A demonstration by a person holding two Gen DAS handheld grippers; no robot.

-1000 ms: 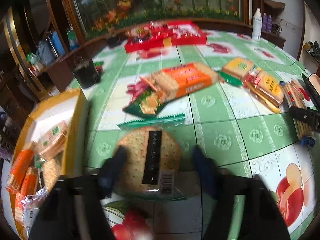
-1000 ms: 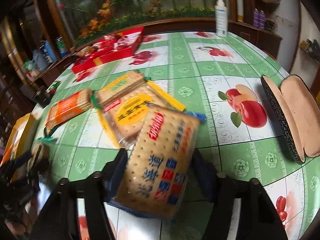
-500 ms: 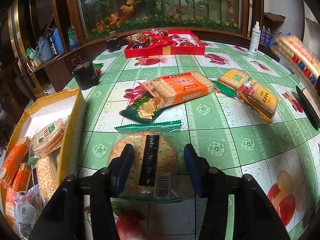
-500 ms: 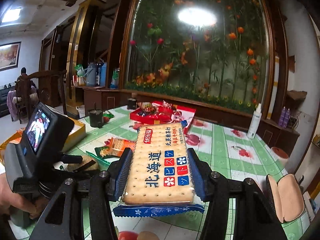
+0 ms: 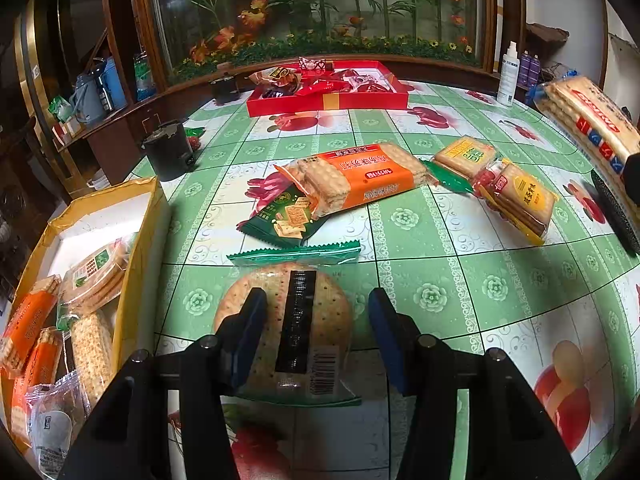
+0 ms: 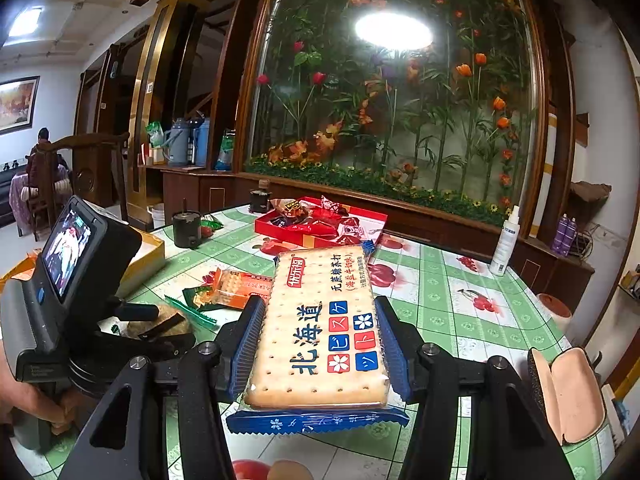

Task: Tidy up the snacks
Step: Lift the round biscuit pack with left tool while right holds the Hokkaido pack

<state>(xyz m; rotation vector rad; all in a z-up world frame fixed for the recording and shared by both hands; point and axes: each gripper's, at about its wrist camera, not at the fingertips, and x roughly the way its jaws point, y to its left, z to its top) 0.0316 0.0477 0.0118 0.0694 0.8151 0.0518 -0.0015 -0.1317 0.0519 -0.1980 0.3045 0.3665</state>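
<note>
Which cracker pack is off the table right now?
The blue-trimmed rectangular cracker pack, clamped in the right gripper and held up in the air. The round cracker pack between the left gripper's fingers lies on the tablecloth, like the orange pack.

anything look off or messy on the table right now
Mostly loose snacks. The orange pack lies askew, overlapping the dark green packet. An open glasses case sits among the food. The round cracker pack lies back-side up, barcode showing. Nothing looks spilled.
</note>
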